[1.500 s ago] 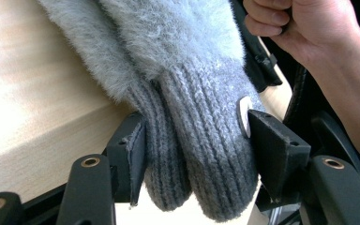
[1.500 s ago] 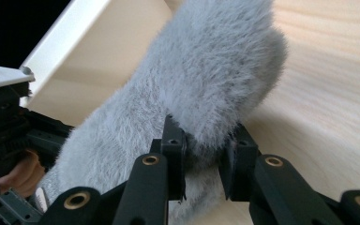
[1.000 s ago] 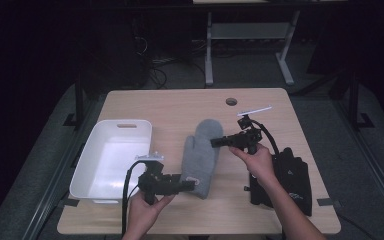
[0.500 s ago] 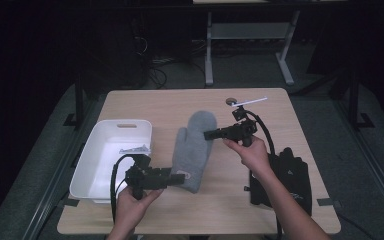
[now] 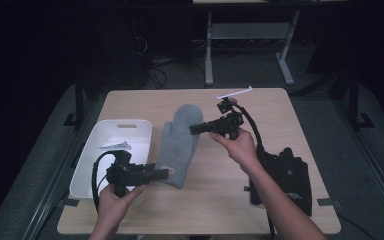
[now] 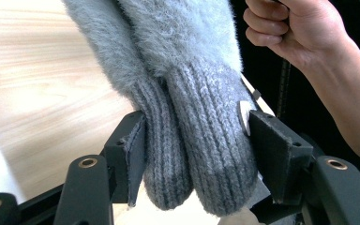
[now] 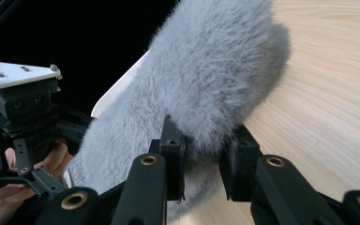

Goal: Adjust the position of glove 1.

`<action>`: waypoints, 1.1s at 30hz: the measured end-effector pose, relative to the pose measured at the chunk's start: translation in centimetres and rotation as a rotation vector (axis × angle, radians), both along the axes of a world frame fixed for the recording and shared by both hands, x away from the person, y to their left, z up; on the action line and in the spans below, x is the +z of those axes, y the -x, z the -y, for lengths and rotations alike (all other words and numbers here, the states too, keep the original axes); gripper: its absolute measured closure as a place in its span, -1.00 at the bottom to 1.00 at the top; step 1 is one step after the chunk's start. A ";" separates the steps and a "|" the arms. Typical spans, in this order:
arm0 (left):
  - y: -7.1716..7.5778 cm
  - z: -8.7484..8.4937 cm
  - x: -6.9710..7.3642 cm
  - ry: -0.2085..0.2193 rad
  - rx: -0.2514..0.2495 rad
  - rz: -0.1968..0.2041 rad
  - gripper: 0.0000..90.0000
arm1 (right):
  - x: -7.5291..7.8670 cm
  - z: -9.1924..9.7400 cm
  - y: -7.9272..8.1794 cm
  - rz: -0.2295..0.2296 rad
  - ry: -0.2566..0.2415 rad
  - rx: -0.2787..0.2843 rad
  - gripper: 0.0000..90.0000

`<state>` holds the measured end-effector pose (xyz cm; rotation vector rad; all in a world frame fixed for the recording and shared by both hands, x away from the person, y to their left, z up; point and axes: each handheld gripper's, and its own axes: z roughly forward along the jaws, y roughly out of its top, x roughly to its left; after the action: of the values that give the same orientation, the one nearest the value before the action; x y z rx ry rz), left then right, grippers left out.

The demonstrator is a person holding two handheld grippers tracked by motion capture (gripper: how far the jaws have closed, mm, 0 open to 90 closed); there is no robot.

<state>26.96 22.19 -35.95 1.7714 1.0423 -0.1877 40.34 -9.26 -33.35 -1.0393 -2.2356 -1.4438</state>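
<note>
While a person's two forearms reach in from the near edge of a light wooden table (image 5: 275,105), each hand grips a black two-jaw gripper, and both grippers hold the same grey fuzzy mitten (image 5: 180,135), which stretches between them; the left gripper (image 5: 161,174) is clamped on the mitten's ribbed knit cuff (image 6: 201,140), its two pads pressing the doubled cuff from either side, with a small pale tag showing against one pad; ahead of those jaws, in the left gripper view, the fluffy body of the mitten runs away from the tool toward the other hand (image 6: 300,28), which is curled in a fist; the right gripper (image 5: 196,129) is pinched on the fluffy edge of the mitten near its rounded tip, jaws drawn close with a fold of fur squeezed between them; past those jaws, in the right gripper view, the mitten's furry bulk (image 7: 206,70) rises and spreads, and beyond it sits the left gripper with its pale three-cornered plate (image 7: 16,75); just behind the left gripper, on the side away from the mitten, stands a white plastic bin (image 5: 92,150) with a pale item inside; behind the right gripper, beside that forearm, lies a black bag (image 5: 292,175) near the table's near corner.
</note>
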 end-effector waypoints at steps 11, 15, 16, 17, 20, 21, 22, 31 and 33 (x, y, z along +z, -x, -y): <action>0.1 -1.9 0.6 0.007 0.041 0.012 -0.12 | 1.3 -2.4 -0.7 0.022 0.020 0.029 0.60; 0.1 -2.4 0.6 0.008 0.043 0.008 -0.12 | 1.2 -2.9 -0.9 0.021 0.027 0.035 0.60; 0.1 -2.4 0.6 0.011 0.046 0.008 -0.12 | 1.2 -3.0 -0.9 0.023 0.029 0.036 0.60; 0.0 -2.5 0.6 0.005 0.042 0.003 -0.12 | 1.2 -3.2 -0.9 0.019 0.029 0.035 0.60; 0.0 -2.7 0.6 0.006 0.050 0.005 -0.12 | 1.2 -3.5 -1.0 0.020 0.035 0.035 0.60; 0.1 -2.8 0.7 0.011 0.054 -0.001 -0.12 | 1.2 -3.6 -1.1 0.021 0.033 0.036 0.61; 0.0 -3.0 0.7 0.006 0.051 0.006 -0.11 | 1.3 -3.7 -1.1 0.021 0.033 0.037 0.61; 0.2 -4.1 1.0 0.012 0.078 0.006 -0.11 | 1.8 -5.1 -1.5 0.023 0.039 0.052 0.61; 0.2 -4.6 1.1 0.011 0.086 0.009 -0.11 | 1.8 -5.4 -1.5 0.023 0.036 0.052 0.61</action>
<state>26.78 26.75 -34.89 1.7123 1.1061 -0.1322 41.86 -3.81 -31.59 -0.9726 -2.2958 -1.4059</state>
